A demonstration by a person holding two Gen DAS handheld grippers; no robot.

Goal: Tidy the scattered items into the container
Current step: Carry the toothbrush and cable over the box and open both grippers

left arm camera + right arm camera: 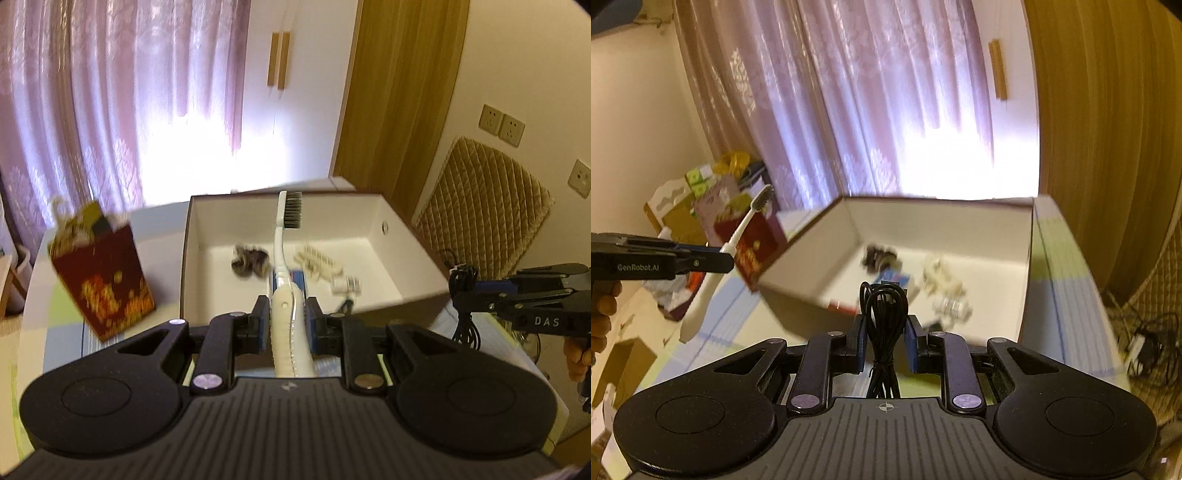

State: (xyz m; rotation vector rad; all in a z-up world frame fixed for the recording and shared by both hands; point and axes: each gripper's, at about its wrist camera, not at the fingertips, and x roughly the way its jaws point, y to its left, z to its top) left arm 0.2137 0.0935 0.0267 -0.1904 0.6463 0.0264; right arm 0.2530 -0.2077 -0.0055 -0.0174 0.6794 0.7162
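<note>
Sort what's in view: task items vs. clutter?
Job:
- white toothbrush with grey bristles, in the left tongs
- bundled black cable, in the right tongs
- open white cardboard box, already holding small items

Lying about:
- red and gold gift bag
- quilted tan cushion
- wall sockets

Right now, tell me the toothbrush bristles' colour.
Dark grey bristles, clearest in the left wrist view.
</note>
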